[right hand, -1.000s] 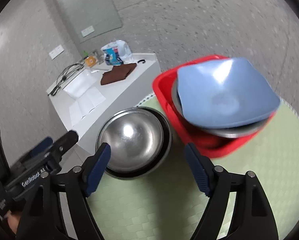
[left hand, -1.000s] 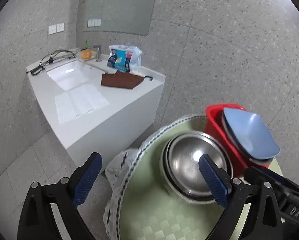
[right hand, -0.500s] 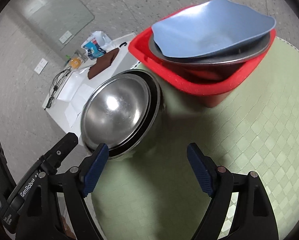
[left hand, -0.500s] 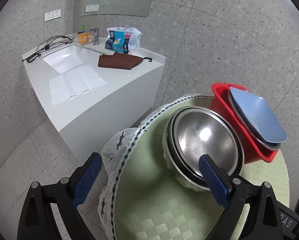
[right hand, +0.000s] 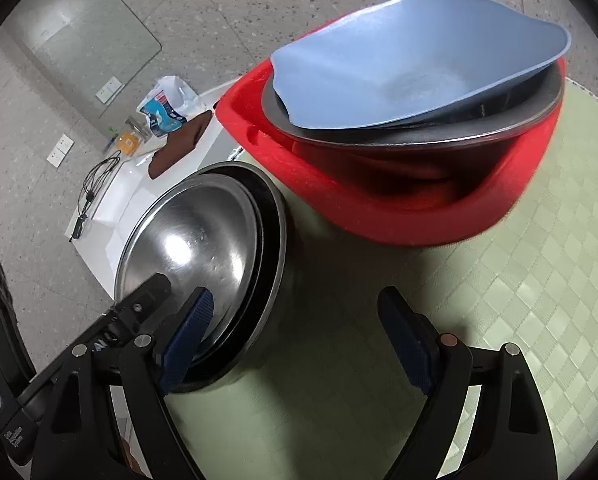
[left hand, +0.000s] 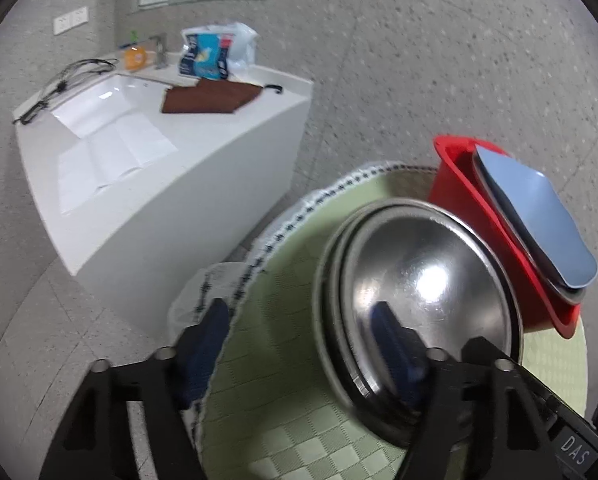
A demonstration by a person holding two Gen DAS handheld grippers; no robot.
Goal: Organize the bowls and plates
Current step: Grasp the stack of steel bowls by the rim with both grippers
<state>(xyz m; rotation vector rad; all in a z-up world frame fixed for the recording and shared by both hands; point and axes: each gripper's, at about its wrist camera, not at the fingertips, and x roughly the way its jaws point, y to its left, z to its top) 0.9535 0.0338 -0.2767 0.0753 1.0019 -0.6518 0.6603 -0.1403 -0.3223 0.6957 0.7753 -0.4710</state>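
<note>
Looking along the left gripper (left hand: 303, 344), its fingers stand spread wide: one blue pad hangs off the table edge over the floor, the other sits inside the rim of the stacked steel bowls (left hand: 427, 280), gripping nothing. Those bowls are nested and rest on the round table with the green checked cloth (left hand: 283, 412), touching or just beside the red basin (left hand: 459, 184), which holds a steel plate under a blue plate (left hand: 539, 224). Beyond the table stands a white counter (left hand: 179, 168) with a brown cloth (left hand: 211, 98) and a snack bag (left hand: 211, 56). Turning to the right wrist view, the right gripper (right hand: 299, 344) is also spread apart and empty, hovering over the green cloth (right hand: 499, 320), its left pad just beside the rim of the steel bowls (right hand: 195, 236). The left gripper's black tip (right hand: 143, 300) reaches over the bowls' near edge. Behind, the red basin (right hand: 379, 216) carries the blue plate (right hand: 399, 60) tilted on the steel one.
</note>
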